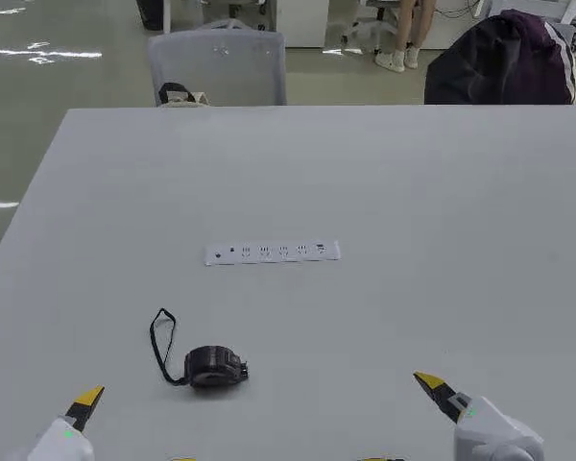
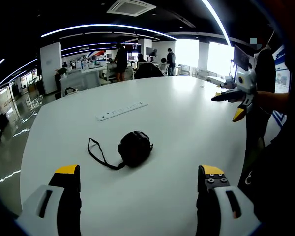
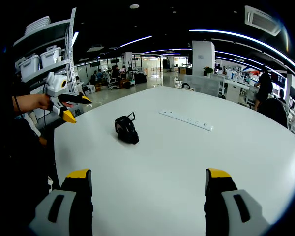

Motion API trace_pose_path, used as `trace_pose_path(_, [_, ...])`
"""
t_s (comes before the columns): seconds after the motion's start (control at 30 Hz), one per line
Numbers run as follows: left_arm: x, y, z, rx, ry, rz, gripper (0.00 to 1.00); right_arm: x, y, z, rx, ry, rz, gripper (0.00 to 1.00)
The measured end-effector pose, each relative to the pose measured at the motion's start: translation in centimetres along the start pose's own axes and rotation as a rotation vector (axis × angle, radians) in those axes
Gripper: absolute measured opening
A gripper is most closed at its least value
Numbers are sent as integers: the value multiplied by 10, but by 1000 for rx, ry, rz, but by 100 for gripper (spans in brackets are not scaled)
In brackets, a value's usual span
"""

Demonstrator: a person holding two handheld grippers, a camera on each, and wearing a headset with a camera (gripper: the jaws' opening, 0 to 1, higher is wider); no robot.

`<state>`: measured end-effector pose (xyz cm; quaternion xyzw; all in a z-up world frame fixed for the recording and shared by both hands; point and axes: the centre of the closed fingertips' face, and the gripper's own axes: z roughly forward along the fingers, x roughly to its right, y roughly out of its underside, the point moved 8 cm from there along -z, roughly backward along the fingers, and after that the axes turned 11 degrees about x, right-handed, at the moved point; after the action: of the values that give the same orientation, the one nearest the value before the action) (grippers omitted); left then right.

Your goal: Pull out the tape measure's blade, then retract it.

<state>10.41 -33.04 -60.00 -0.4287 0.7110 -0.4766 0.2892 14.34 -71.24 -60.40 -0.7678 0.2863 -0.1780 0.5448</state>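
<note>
A black tape measure [image 1: 214, 366] lies on the white table [image 1: 413, 192] near the front, its blade inside the case and its black wrist strap [image 1: 161, 336] looped out to the left. The left gripper view has the tape measure [image 2: 135, 147] just ahead of my left gripper [image 2: 139, 170], whose jaws are wide open and empty. My right gripper [image 3: 148, 173] is also open and empty, with the tape measure [image 3: 126, 129] farther off to its left. In the head view the left gripper [image 1: 134, 427] and right gripper [image 1: 403, 420] flank it, both apart from it.
A white power strip [image 1: 272, 252] lies flat mid-table beyond the tape measure. A grey chair [image 1: 218, 65] and a chair with a dark jacket [image 1: 504, 60] stand at the far edge. People stand in the room beyond.
</note>
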Motion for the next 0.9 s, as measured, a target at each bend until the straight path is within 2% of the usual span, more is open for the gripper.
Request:
trace_pose_path(0.57, [-3,6,14,-13,0,11,99,5,0,8,-1,-40,-9,98])
trace_pose_path(0.77, [-4,7,21,-18,12,13,99,7,0,12,-8,-66,-4,97])
trace_pose_path(0.9, [-8,10,28,-20,29,19,98,8,-1,15,0,-97,-27,95])
